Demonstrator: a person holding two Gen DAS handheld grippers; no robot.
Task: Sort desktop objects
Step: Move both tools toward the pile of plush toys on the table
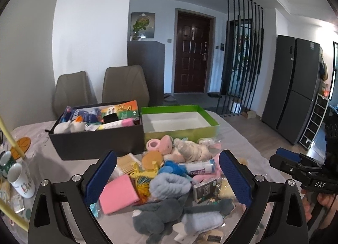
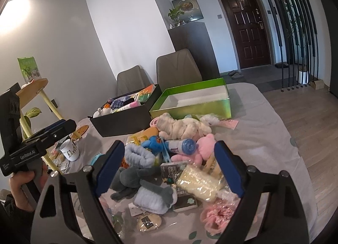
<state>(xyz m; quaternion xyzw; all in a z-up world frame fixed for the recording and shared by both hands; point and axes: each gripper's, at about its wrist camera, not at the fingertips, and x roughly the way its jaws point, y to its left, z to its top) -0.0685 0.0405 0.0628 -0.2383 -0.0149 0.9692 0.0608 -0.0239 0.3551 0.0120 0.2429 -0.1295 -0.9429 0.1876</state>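
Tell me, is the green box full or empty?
Empty, as far as it shows. The green box has no lid, and only its bare white floor and walls appear inside, while the black box beside it is packed with things.

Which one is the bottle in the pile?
Start at the green box, then come toward the camera into the pile of soft toys. The bottle lies on its side beside the blue plush: the only hard white cylinder there, with a blue cap.

White letters "DAS" stand on the black body of the right gripper [image 1: 295,160], beside the table. Print on the boxes and packets is too small to read.
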